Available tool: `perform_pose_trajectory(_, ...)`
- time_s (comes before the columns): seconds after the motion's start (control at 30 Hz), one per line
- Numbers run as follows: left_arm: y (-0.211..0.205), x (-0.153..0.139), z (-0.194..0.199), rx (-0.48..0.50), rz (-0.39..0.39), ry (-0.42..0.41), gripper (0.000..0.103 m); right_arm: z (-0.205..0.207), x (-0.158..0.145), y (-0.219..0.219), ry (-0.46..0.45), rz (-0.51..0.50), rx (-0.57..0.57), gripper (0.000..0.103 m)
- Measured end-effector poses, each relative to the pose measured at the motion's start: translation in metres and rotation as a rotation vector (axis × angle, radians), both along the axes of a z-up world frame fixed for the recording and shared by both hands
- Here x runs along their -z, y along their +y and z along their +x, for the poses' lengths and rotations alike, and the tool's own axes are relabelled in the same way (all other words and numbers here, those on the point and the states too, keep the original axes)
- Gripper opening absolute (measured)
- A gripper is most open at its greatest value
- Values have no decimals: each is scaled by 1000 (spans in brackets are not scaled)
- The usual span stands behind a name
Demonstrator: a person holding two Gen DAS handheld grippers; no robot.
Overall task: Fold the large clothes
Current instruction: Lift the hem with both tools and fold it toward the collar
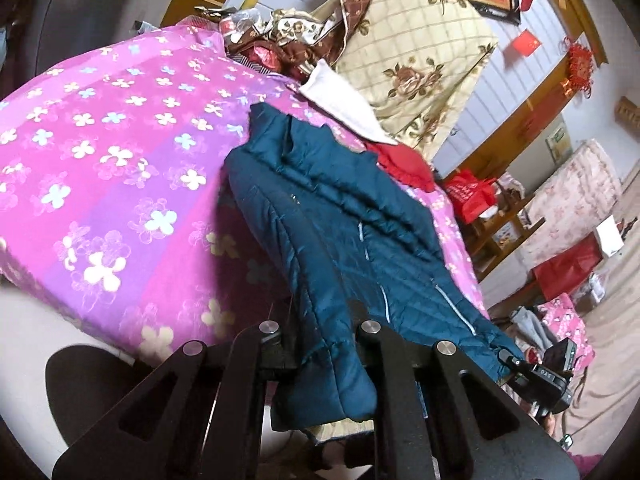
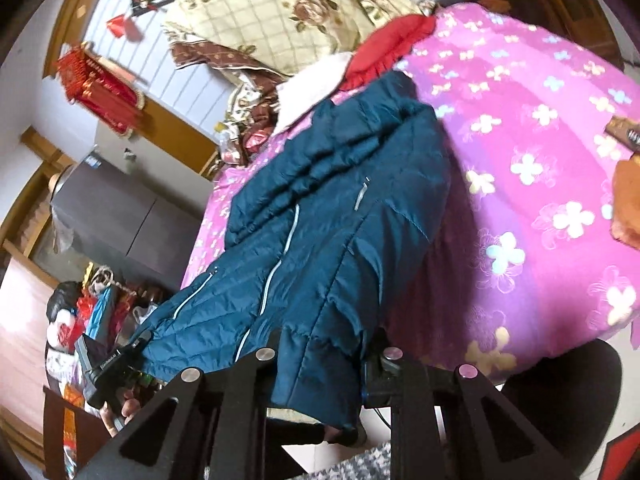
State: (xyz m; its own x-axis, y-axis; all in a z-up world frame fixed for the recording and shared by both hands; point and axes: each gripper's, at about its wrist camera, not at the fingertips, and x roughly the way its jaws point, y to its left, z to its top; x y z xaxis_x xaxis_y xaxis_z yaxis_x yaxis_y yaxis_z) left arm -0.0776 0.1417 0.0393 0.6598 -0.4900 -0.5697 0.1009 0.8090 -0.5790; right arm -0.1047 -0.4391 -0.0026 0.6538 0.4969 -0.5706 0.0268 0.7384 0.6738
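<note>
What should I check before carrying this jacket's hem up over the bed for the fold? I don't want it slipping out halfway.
1. Left gripper shut on the blue jacket hem: ok.
2. Right gripper pinching the hem at the other corner: ok, fabric runs between its fingers.
3. Hem spread evenly between the two grips: cannot tell, both grips sit at the edge of each view.
4. Upper half of the jacket resting flat on the pink floral bedspread: ok.
5. Landing area clear: not ok, a red cloth and a white cloth lie by the collar end.
</note>
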Motion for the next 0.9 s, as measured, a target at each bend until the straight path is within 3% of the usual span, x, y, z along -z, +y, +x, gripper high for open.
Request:
perform_pose_trajectory(0.23, 18, -16, -45, -22, -46, -34, 8, -36, -37, 12, -89, -31, -26, 18)
perform_pose_trajectory(0.43, 18, -40, -63, -26, -9, -113, 8, -50, -65, 22, -158, -75, -37, 18)
perform_pose_trajectory(0.57, 13, -43, -46, -28, 21, -121, 8, -33, -69, 23, -157, -95, -29, 18)
perform_pose_trajectory(0.9, -17, -67, 24, -83, 217, -189, 9, 34, -92, 24, -164, -185, 28, 18)
